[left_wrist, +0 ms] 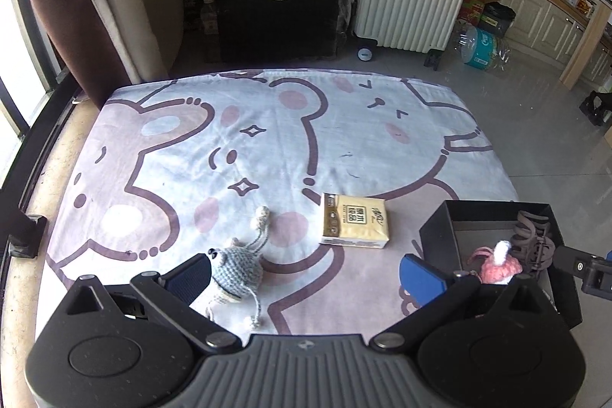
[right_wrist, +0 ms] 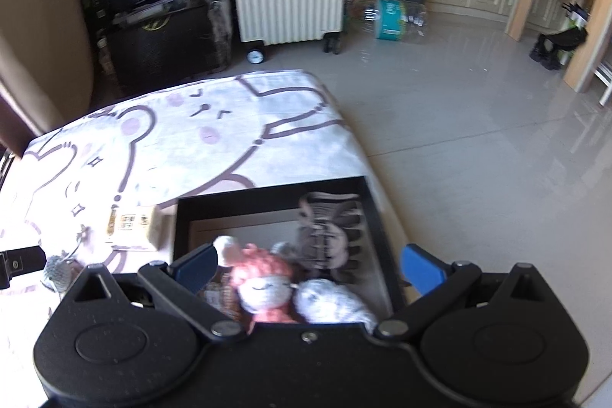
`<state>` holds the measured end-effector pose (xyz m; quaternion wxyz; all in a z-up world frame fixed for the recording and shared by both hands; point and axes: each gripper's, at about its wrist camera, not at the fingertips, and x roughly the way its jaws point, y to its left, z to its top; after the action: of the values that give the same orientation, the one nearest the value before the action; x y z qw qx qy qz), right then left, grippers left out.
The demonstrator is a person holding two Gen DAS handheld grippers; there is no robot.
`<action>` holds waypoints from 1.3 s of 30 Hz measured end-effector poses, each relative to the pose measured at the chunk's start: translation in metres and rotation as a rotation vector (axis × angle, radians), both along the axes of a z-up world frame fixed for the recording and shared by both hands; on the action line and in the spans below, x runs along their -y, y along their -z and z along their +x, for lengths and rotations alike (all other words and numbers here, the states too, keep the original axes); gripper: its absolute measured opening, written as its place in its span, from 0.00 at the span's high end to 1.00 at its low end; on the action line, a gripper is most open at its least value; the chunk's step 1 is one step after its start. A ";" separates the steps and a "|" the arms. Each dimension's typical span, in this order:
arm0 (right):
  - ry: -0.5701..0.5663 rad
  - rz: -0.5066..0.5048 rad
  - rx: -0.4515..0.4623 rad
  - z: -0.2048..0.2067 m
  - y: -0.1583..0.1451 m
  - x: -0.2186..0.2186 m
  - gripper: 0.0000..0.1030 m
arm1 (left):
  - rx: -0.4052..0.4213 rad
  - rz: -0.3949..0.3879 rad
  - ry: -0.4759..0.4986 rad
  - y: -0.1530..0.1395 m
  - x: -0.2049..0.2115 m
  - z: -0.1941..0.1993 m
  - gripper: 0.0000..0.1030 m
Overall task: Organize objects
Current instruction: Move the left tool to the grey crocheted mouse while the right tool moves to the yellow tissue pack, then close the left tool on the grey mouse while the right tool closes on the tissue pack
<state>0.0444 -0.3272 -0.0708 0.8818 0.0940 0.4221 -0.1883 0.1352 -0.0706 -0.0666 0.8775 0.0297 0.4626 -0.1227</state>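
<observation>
While the left claw point(left_wrist: 306, 272) stands wide open, its left pad touches a blue-grey crocheted toy point(left_wrist: 238, 272) on the printed cloth surface point(left_wrist: 172, 148). Right claw point(right_wrist: 308, 268), open and empty, hovers over the black box point(right_wrist: 267, 195) holding a pink knitted doll point(right_wrist: 264, 283).

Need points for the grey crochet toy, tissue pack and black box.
grey crochet toy point(left_wrist: 238, 268), left wrist view, on its round knitted body.
tissue pack point(left_wrist: 355, 220), left wrist view, middle of its yellow top face.
black box point(left_wrist: 440, 228), left wrist view, on its left outer wall.
</observation>
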 end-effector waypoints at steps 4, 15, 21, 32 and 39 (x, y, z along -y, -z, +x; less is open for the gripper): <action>-0.038 0.001 0.001 0.012 0.001 -0.018 0.00 | -0.004 -0.002 -0.034 0.002 -0.017 0.005 0.00; -0.116 0.000 -0.003 0.038 0.006 -0.055 0.00 | -0.008 -0.012 -0.112 0.008 -0.054 0.018 0.00; -0.150 0.006 0.006 0.049 0.006 -0.070 0.00 | -0.012 -0.019 -0.117 0.012 -0.060 0.024 0.00; -0.159 0.085 0.031 0.071 0.001 -0.086 0.00 | -0.076 -0.087 -0.122 0.027 -0.057 0.039 0.15; -0.201 0.136 -0.002 0.101 0.014 -0.108 0.05 | -0.114 -0.077 -0.110 0.047 -0.050 0.053 0.16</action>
<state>0.1451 -0.2197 -0.0844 0.8874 0.1106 0.4420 -0.0697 0.1880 -0.0202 -0.1138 0.8556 -0.0365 0.5078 -0.0932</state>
